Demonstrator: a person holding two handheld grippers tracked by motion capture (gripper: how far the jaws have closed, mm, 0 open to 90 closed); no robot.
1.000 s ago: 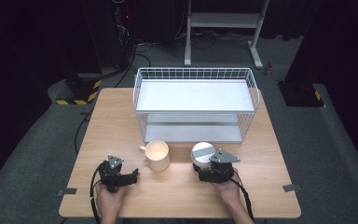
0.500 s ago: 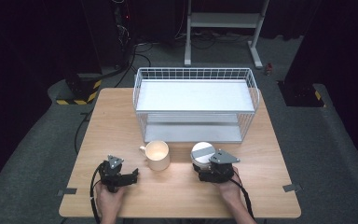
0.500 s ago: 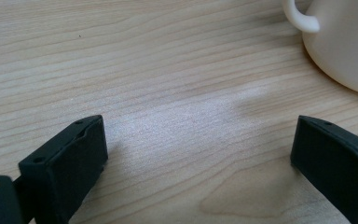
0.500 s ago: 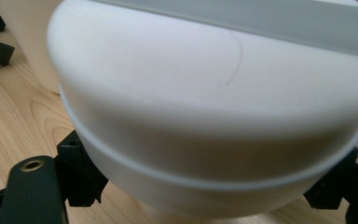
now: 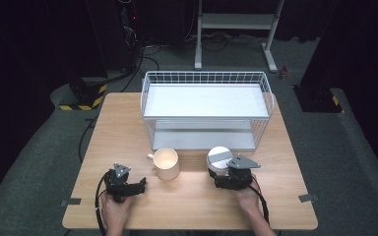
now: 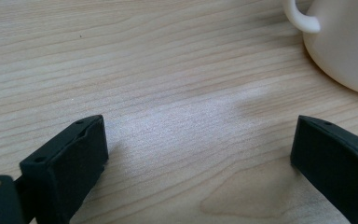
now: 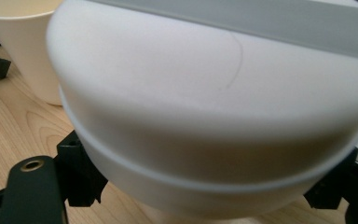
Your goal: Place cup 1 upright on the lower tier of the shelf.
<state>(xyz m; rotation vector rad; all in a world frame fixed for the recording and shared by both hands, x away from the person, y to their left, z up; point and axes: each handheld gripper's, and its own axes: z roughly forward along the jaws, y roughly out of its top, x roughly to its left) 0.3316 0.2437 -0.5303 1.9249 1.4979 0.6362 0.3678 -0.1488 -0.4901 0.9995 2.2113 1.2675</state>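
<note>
A white round lidded container (image 5: 219, 157) with a grey stripe on top stands on the wooden table (image 5: 128, 128), in front of the wire rack. My right gripper (image 5: 215, 173) has a jaw on each side of its lower wall, and both pads press on it (image 7: 214, 107). A cream mug (image 5: 166, 163) with its handle to the left stands left of the container. My left gripper (image 5: 141, 185) rests low on the table just left of the mug. Its jaws (image 6: 198, 158) stand wide open over bare wood, with the mug (image 6: 345, 46) beyond the right jaw.
A white wire rack (image 5: 206, 110) with a flat top shelf and a lower shelf takes up the far middle of the table. Bare wood lies on the left side and along the front edge. Dark floor, cables and a metal stand surround the table.
</note>
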